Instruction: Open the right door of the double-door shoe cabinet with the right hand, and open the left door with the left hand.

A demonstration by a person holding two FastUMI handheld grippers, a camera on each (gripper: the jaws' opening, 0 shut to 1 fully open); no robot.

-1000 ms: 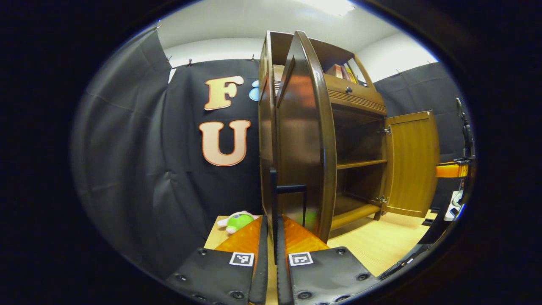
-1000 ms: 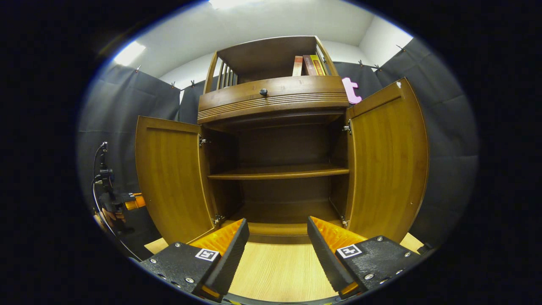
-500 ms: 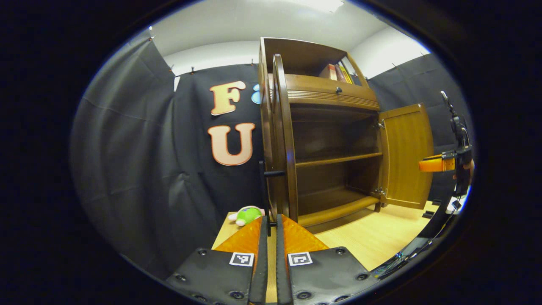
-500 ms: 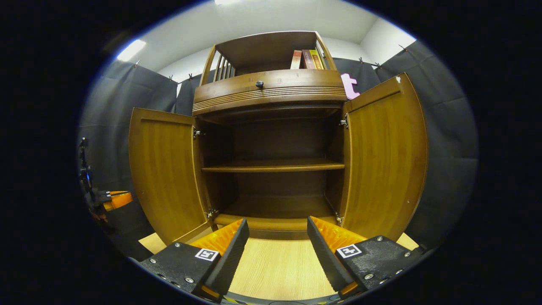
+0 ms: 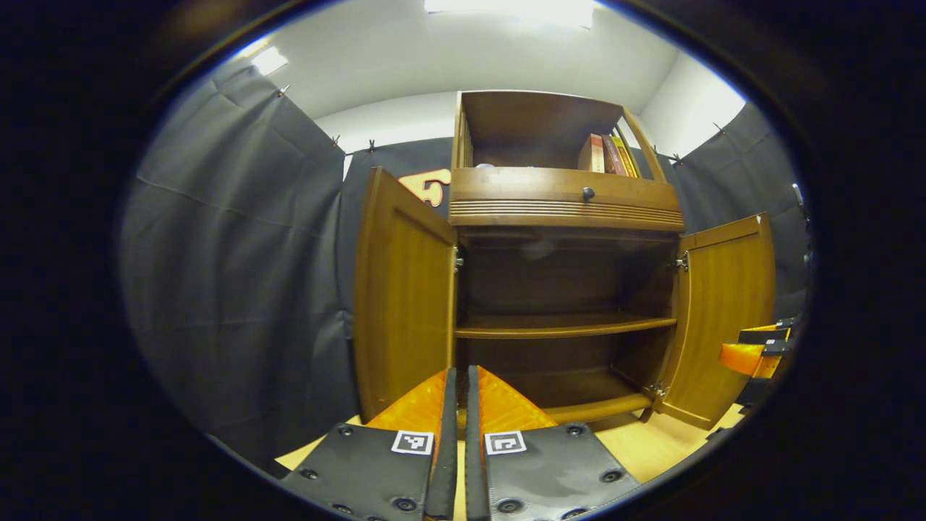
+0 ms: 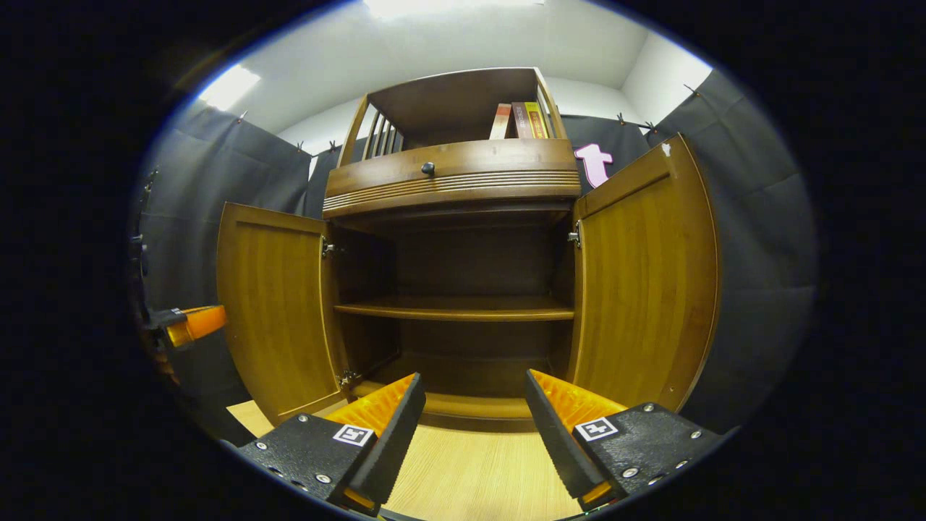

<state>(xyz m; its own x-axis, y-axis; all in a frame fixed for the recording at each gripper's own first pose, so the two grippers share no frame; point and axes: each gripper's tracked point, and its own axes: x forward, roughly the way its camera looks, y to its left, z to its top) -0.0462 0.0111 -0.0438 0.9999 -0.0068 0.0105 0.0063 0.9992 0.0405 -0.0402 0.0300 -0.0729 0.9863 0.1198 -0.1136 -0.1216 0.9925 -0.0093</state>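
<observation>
Wooden floor [image 6: 477, 477], upright shoe cabinet [image 6: 452, 217], both doors swung outward

Both the left gripper view and the right gripper view look level and slightly upward from nearby at the open shoe cabinet [image 5: 564, 210] [image 6: 452, 181], sharing its shelves.
</observation>
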